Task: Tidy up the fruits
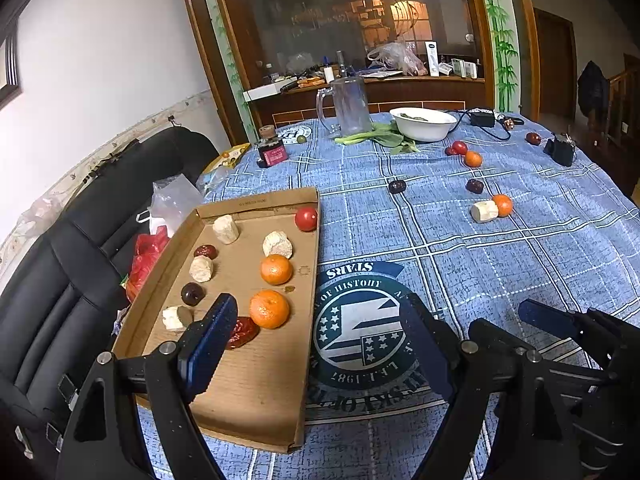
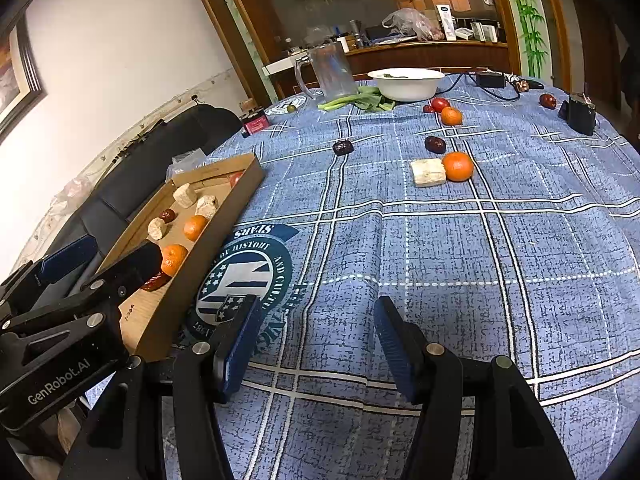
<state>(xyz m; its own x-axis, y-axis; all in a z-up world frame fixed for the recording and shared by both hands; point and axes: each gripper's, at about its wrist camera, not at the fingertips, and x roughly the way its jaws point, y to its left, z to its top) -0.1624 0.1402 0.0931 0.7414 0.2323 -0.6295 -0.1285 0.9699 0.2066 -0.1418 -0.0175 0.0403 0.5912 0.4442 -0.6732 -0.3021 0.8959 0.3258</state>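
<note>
Round orange tangerines (image 1: 269, 308) and pale chunks sit in the cardboard tray (image 1: 256, 380) at left; both the left gripper (image 1: 316, 344) and the right gripper (image 2: 316, 344) gape empty.

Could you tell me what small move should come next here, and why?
Probably carry the right gripper forward toward the orange lying against the pale chunk on the blue tablecloth. Both grippers are open and empty, the cardboard tray already holds several sorted pieces, and this loose pair looks nearest ahead of the right gripper; the left gripper hangs over the tray's edge.
</note>
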